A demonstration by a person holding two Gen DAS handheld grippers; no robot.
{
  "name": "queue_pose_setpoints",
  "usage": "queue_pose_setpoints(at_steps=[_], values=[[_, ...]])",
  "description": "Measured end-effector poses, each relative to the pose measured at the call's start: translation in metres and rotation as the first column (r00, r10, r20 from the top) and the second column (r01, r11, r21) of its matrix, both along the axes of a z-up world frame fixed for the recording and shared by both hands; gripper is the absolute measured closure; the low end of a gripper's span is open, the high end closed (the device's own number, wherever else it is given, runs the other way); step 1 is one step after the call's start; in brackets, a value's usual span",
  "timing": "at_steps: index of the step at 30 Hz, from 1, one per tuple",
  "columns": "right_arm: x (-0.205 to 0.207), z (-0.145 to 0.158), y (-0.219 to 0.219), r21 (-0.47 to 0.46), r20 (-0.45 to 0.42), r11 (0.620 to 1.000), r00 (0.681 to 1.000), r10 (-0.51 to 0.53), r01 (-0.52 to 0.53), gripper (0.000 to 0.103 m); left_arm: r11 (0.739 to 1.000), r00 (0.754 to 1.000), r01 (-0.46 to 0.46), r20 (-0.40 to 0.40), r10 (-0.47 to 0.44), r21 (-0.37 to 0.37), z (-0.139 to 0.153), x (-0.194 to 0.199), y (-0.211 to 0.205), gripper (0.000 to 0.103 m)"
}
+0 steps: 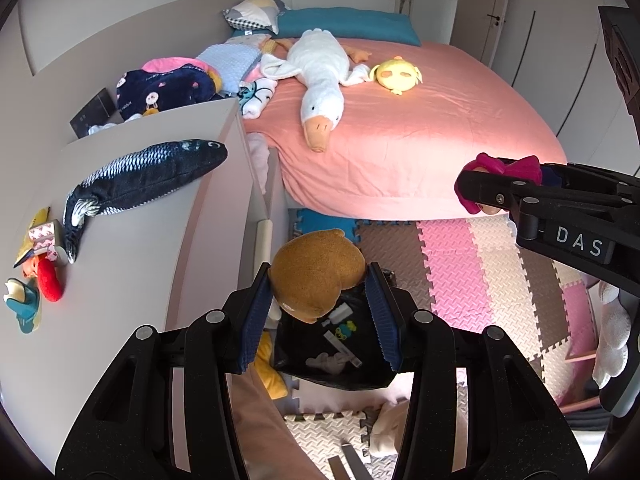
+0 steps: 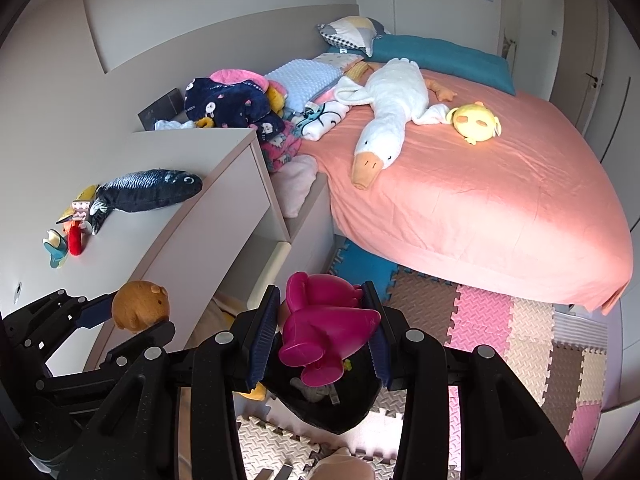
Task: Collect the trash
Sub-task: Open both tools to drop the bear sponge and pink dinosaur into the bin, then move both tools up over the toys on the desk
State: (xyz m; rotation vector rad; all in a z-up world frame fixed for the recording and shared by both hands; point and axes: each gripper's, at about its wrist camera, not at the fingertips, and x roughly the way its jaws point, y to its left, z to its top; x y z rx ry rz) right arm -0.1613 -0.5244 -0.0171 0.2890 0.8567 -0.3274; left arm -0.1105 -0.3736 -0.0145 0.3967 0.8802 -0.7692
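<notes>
So in the left wrist view, the left gripper (image 1: 318, 312) is pinching a round brown plush toy with a stubby ear bump (image 1: 316, 272) between its blue ribbed pads, holding it right above a black plastic trash bag (image 1: 340, 364) that sits open on the foam puzzle-mat floor (image 1: 480, 280). You can see a few small bits already lying in the bag. Off to the right the right gripper (image 1: 486, 192) comes into the shot clamped on something magenta.

What worries me here: the plush is big and squashy and the pads only bite its lower sides, so it could squirm out at an angle. It also hangs nearer the far rim of the bag than the middle, so from where I'm standing a release now might bounce it off the edge onto the mat, or onto the yellow thing lying just beside the bag.

Over in the right wrist view, the right gripper (image 2: 324, 332) is squeezing a glossy magenta plastic toy with bulbous rounded lobes (image 2: 324, 328), also hovering over that bag (image 2: 328, 412). Hard smooth plastic against ribbed pads looks slip-prone to me, and it's lumpy, so the contact is probably uneven. The left gripper (image 2: 132, 320) with its brown plush (image 2: 140, 304) sits close at the left, so both heading for the same opening could knock into each other.
</notes>
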Motion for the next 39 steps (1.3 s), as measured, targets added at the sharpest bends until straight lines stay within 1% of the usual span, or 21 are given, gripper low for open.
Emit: queue_pose_setpoints(at_steps=[3,4,5,6,7,8,9,10,13,22,27,32,39], values=[[0.001,-0.001,-0.001,0.003,-0.004,1.0,1.0,-0.003,0.003,0.06,1.0,1.0,-0.011,-0.006,0.011,0.006,-0.001,0.002,0.001,0.055],[0.002,-0.001,-0.001,0.006,-0.005,1.0,1.0,-0.006,0.006,0.06,1.0,1.0,-0.019,-0.013,0.019,0.009,-0.001,0.003,0.002,0.053],[0.003,0.0,-0.003,0.011,-0.006,1.0,1.0,-0.013,0.013,0.06,1.0,0.999,-0.026,-0.024,0.027,0.014,-0.001,0.005,0.003,0.048],[0.004,0.0,-0.004,0.017,-0.008,1.0,1.0,-0.022,0.022,0.058,0.999,0.999,-0.035,-0.032,0.036,0.012,-0.001,0.007,0.004,0.03],[0.004,0.0,-0.006,0.021,-0.013,0.999,0.999,-0.034,0.034,0.054,0.999,0.998,-0.048,-0.031,0.048,0.005,0.001,0.007,0.005,0.015],[0.004,0.001,-0.008,0.021,-0.011,0.999,0.999,-0.049,0.049,0.04,0.998,0.998,-0.061,-0.018,0.061,-0.007,0.003,0.006,0.007,0.013],[0.004,0.003,-0.01,0.014,-0.003,0.998,0.998,-0.067,0.067,0.032,0.997,0.997,-0.071,0.0,0.071,-0.014,0.005,0.006,0.008,0.011],[0.002,0.005,-0.01,0.005,0.006,0.997,0.997,-0.077,0.077,0.032,0.997,0.997,-0.08,0.017,0.081,-0.014,0.007,0.005,0.009,0.007],[0.002,0.005,-0.012,0.011,0.009,0.997,0.997,-0.078,0.078,0.031,0.996,0.995,-0.09,0.046,0.091,-0.01,0.009,0.004,0.011,0.006],[0.003,0.001,-0.007,0.022,0.001,0.998,0.998,-0.057,0.057,0.031,0.996,0.996,-0.084,0.038,0.084,-0.006,0.009,0.006,0.013,0.006],[0.006,0.001,-0.002,0.031,0.005,0.999,0.999,-0.045,0.045,0.031,0.995,0.995,-0.096,0.035,0.097,-0.009,0.008,0.009,0.018,0.006],[0.012,0.002,0.007,0.041,0.016,0.999,1.0,-0.018,0.018,0.031,0.992,0.991,-0.128,0.027,0.128,-0.014,0.008,0.015,0.03,0.006],[0.031,0.001,0.033,0.073,0.048,0.997,0.998,0.033,-0.036,0.031,0.983,0.983,-0.181,0.029,0.181,-0.008,0.006,0.025,0.061,0.006]])
